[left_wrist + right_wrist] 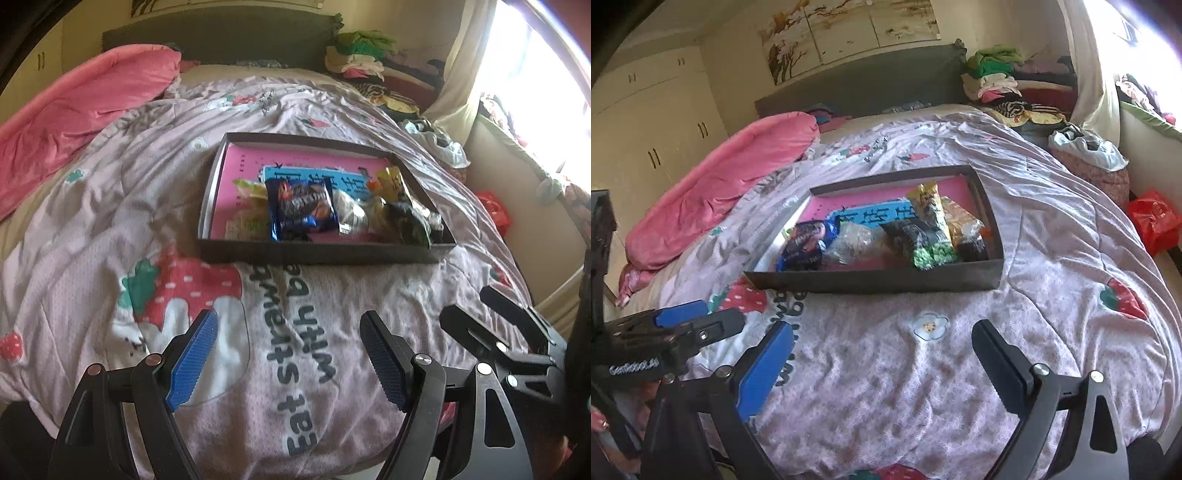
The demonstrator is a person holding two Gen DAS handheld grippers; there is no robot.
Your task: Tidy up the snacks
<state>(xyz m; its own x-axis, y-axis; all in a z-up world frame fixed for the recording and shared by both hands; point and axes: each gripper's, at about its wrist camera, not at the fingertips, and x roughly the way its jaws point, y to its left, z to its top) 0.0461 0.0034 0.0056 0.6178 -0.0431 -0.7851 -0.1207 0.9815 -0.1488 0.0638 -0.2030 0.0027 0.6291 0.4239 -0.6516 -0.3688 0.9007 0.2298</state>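
Note:
A dark shallow box (pixel 317 254) with a pink liner lies on the quilt, ahead of both grippers. Inside it are several snack packets: a blue cookie packet (pixel 301 206), a clear packet (pixel 351 212), a black-and-green packet (pixel 406 221), a yellow packet (pixel 389 181) and a pale green one (pixel 251 192). My left gripper (pixel 288 321) hovers over the quilt short of the box, open, nothing between its blue pads. In the right wrist view the box (pixel 871 280) and the blue packet (pixel 807 242) sit beyond my right gripper (pixel 882 332), wide open and empty. The left gripper (pixel 698 317) shows beside it.
A rumpled strawberry-print quilt (pixel 110 229) covers the bed. A pink blanket (pixel 85 107) lies at the left. Folded clothes (pixel 993 74) pile up by the headboard; a red bag (pixel 1152 218) sits off the bed's right side. Wardrobe doors (pixel 653 122) stand at left.

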